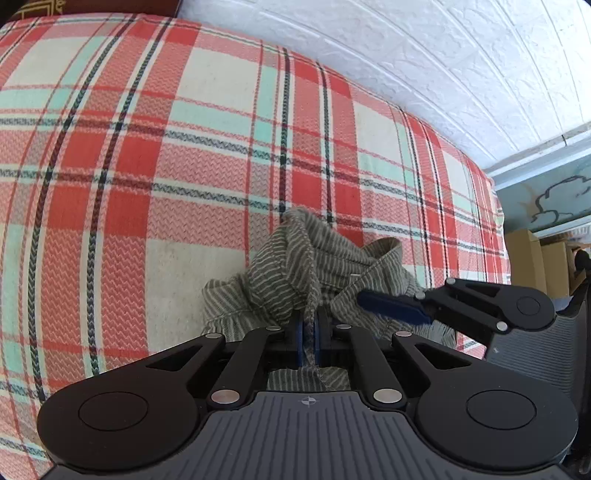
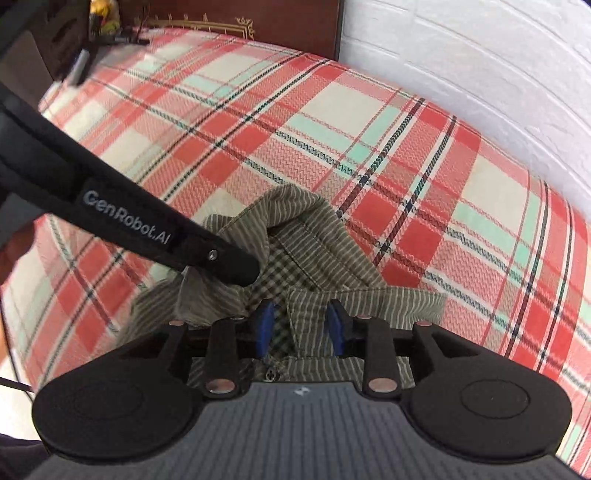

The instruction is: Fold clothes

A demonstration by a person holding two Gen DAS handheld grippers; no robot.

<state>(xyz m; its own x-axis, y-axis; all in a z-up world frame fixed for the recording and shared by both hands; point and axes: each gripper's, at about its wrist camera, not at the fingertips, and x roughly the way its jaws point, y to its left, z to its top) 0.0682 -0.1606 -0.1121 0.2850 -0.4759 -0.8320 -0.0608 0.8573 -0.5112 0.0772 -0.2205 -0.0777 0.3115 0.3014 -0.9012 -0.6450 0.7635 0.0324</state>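
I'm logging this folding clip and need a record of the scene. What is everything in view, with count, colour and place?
shirt: one, olive-green with pale stripes and a checked lining, crumpled on the bedcover at the near edge.
bedcover: one, red, cream and mint plaid, spread under the shirt.
wall: one, white, embossed, behind the bed.
headboard: one, dark brown with gold trim, at the far end.
boxes: several, tan, far right, count unclear.
left gripper: one, black with blue pads, shut on a shirt seam.
right gripper: one, black with blue pads, jaws apart around shirt fabric, pads not visibly pressing.

Matt striped cloth shirt (image 1: 295, 258), woven plaid sheet (image 1: 129, 166)
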